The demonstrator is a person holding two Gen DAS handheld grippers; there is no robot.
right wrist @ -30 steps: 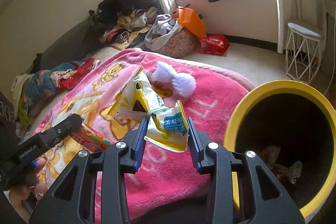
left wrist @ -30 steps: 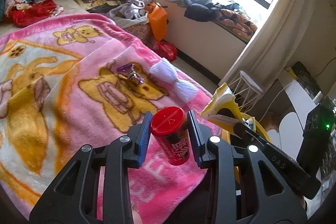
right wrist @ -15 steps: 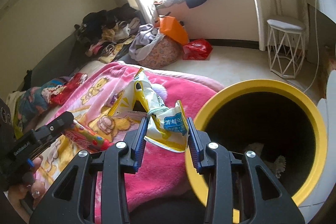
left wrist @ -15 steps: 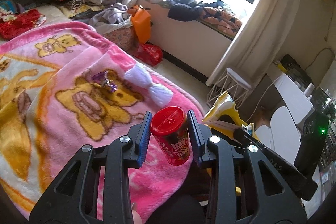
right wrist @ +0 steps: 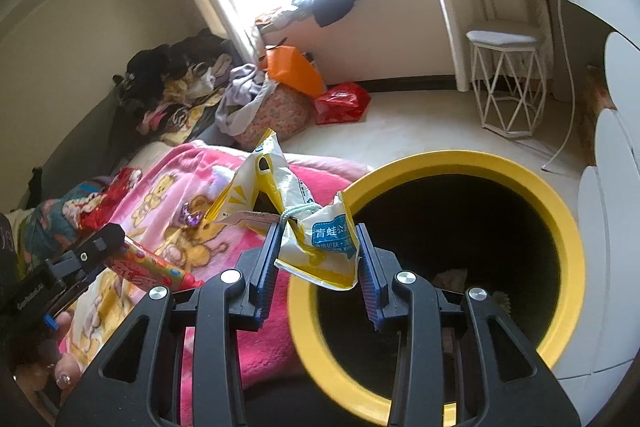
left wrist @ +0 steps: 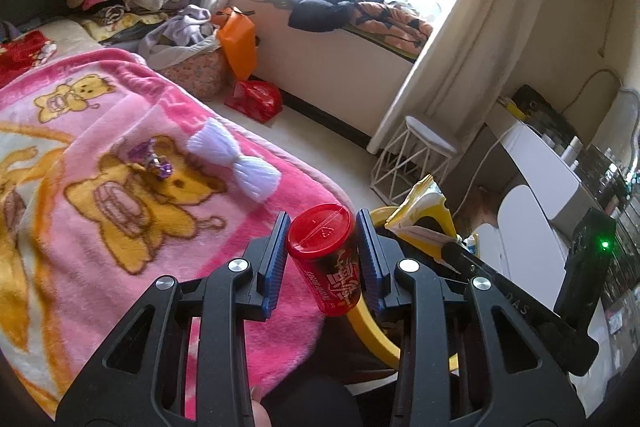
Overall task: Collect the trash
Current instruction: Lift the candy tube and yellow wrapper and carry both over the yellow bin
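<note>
My left gripper [left wrist: 322, 259] is shut on a red snack tube [left wrist: 326, 259] with a red lid, held over the edge of the pink blanket [left wrist: 120, 195]. In the right wrist view my right gripper [right wrist: 318, 259] is shut on a crumpled yellow and white wrapper [right wrist: 316, 243], which hangs over the near rim of the yellow bin [right wrist: 560, 227]. The bin's dark inside holds some paper scraps [right wrist: 452, 277]. The same wrapper [left wrist: 420, 219] and bin rim [left wrist: 368, 319] show at the right in the left wrist view. The tube [right wrist: 152, 271] also shows at the left in the right wrist view.
A purple foil wrapper [left wrist: 158, 159] and a white bow [left wrist: 236, 159] lie on the blanket. A white wire stool [right wrist: 506, 83], a red bag [right wrist: 340, 103], an orange bag [right wrist: 294, 71] and a heap of clothes [right wrist: 180, 83] stand beyond on the floor. White furniture [right wrist: 612, 187] flanks the bin.
Both grippers have swung to the right, away from the bed. The yellow bin has moved toward the middle of the right wrist view, and the wrapper now hangs over its rim.
</note>
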